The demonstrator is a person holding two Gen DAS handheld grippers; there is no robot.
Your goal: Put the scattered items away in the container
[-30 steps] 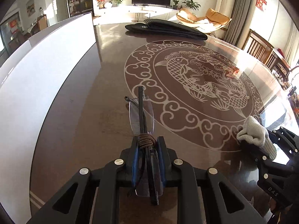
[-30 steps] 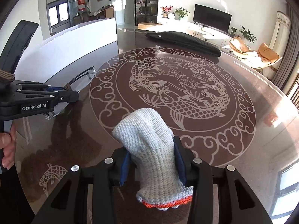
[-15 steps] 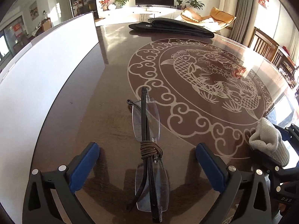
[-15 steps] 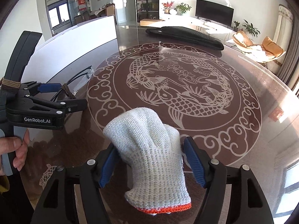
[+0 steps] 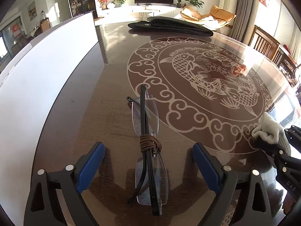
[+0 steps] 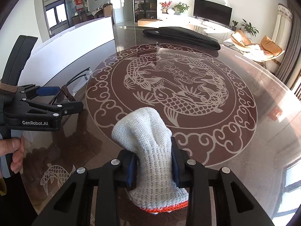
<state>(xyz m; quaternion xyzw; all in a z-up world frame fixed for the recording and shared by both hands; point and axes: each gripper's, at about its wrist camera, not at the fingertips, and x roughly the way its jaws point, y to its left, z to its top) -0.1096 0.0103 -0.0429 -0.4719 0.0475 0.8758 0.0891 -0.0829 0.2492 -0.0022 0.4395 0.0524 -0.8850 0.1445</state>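
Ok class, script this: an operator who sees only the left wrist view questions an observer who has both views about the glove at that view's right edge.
Operator: Where along the glove is the grip?
Observer: The right gripper is closing on the glove just above its orange cuff, and the pads already press the knit.
Operator: What is holding my own gripper?
Observer: A bare hand is wrapped around the handle of the left gripper. Its jaws are closing with the glasses between them, untouched.
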